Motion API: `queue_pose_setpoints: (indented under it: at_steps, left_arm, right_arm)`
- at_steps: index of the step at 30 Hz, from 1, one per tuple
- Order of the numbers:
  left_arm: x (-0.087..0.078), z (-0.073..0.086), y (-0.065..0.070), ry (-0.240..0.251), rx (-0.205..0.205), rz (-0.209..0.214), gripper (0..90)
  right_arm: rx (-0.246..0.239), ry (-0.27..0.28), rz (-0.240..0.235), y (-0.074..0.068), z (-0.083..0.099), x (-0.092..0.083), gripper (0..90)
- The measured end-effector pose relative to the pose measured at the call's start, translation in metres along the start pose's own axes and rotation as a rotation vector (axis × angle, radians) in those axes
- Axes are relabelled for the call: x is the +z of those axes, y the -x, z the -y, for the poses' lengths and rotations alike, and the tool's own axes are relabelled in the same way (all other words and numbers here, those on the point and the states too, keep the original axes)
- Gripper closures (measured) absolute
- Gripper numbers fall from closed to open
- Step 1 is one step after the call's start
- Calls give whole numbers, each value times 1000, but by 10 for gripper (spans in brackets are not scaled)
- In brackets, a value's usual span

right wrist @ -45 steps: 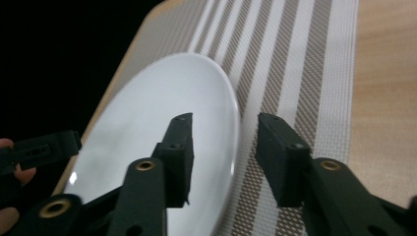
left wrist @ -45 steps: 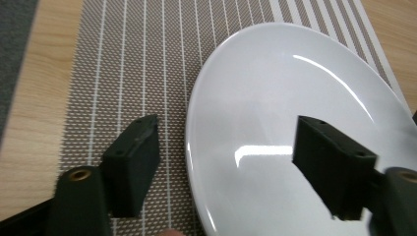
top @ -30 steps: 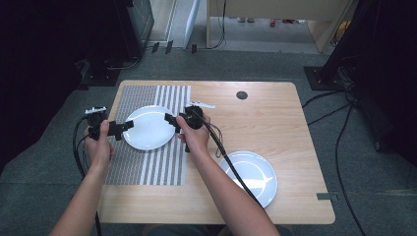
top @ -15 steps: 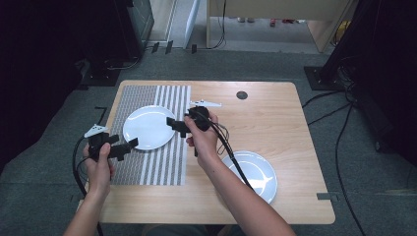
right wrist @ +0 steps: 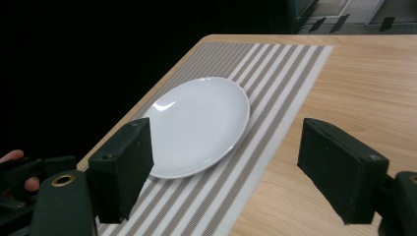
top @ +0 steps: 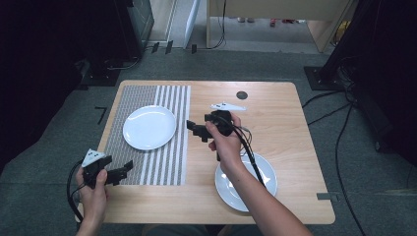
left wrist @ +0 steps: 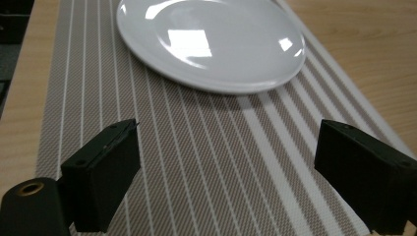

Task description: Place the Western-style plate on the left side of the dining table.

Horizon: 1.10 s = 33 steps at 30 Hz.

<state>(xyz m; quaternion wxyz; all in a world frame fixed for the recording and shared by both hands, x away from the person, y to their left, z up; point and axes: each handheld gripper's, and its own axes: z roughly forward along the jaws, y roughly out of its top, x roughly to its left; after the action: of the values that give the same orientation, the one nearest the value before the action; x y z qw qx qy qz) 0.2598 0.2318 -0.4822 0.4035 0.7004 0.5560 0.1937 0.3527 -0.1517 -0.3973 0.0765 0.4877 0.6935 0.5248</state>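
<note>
Both grippers have left the white plate (top: pixel 149 127): left gripper (top: pixel 123 172) drawn toward the table's near edge, right gripper (top: pixel 195 129) lifted aside, jaws opened empty.

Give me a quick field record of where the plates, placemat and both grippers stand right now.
plate on mat: white plate lying flat on the striped placemat
second plate: white plate on bare wooden table, partly under the right forearm
left gripper: open, nothing between the jaws, over the placemat's near edge
right gripper: open, nothing between the jaws, beside the placemat's right edge
</note>
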Motion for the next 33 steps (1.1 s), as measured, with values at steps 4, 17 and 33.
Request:
queue_pose_setpoints:
  at_steps: [4, 17, 33]
  left_arm:
    - [-6, 16, -4, -5, 0, -38, 100]
    - [1, 43, -6, -73, 57, -117, 100]
    - [4, 43, -1, -92, 102, -156, 99]
  right_arm:
    - [-11, 3, 17, 10, 4, -16, 213]
    - [5, 25, 84, 50, 23, -69, 211]
    - [49, 38, 182, 97, 57, -124, 207]
